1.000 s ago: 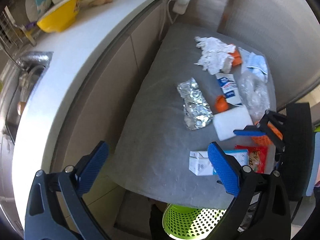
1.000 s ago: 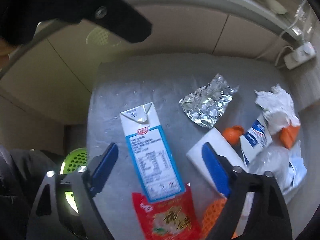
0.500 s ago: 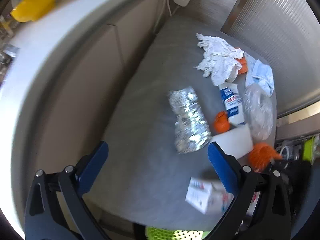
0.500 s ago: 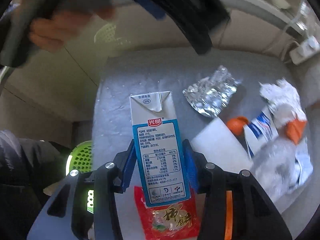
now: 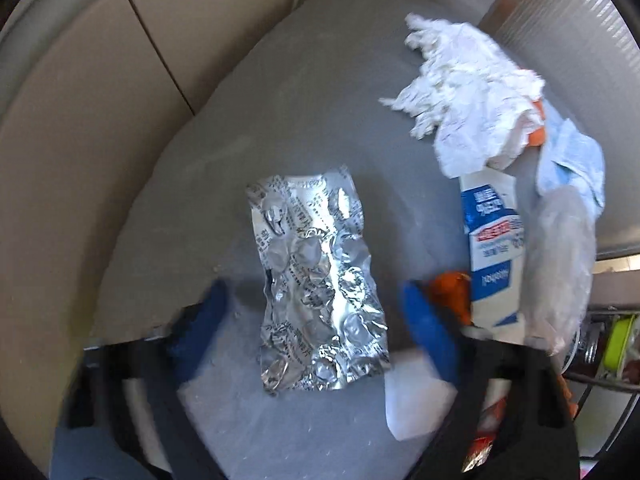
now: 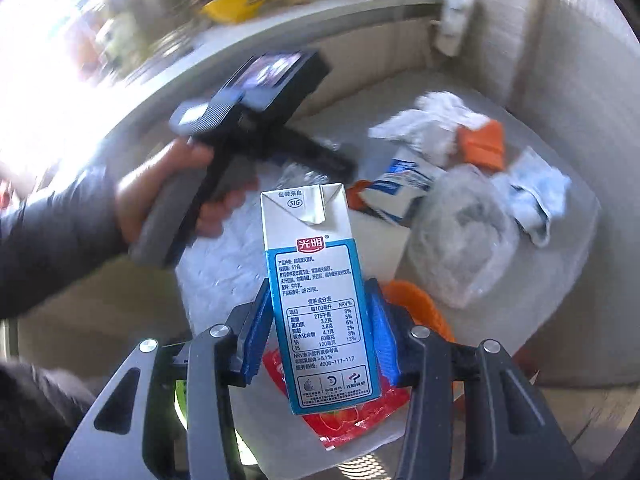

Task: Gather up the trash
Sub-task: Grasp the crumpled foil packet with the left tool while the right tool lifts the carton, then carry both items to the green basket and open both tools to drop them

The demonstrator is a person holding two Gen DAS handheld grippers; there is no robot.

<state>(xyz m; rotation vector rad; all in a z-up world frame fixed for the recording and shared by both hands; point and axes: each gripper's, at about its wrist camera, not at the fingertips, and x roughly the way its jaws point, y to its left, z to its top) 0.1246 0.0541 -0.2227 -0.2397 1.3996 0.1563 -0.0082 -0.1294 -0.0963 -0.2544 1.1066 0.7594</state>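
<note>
My right gripper (image 6: 320, 320) is shut on a blue and white milk carton (image 6: 318, 292) and holds it lifted above the grey table (image 6: 560, 280). My left gripper (image 5: 316, 316) is open, low over the table, its blue pads either side of a crumpled silver blister pack (image 5: 316, 284). The left gripper's body also shows in the right wrist view (image 6: 248, 120). A green perforated bin (image 6: 180, 396) shows just below the table's near edge in the right wrist view.
On the table lie crumpled white tissue (image 5: 468, 92), a flattened blue and white carton (image 5: 494, 244), a clear plastic bag (image 5: 560, 264), a pale blue mask (image 5: 572, 160), orange scraps (image 5: 452, 292), a white card (image 5: 416, 404) and a red snack wrapper (image 6: 348, 420). A white counter (image 6: 224, 64) runs along the left.
My right gripper has lifted and tilted the milk carton up off the table. My left gripper has dropped down and forward until its pads flank the blister pack.
</note>
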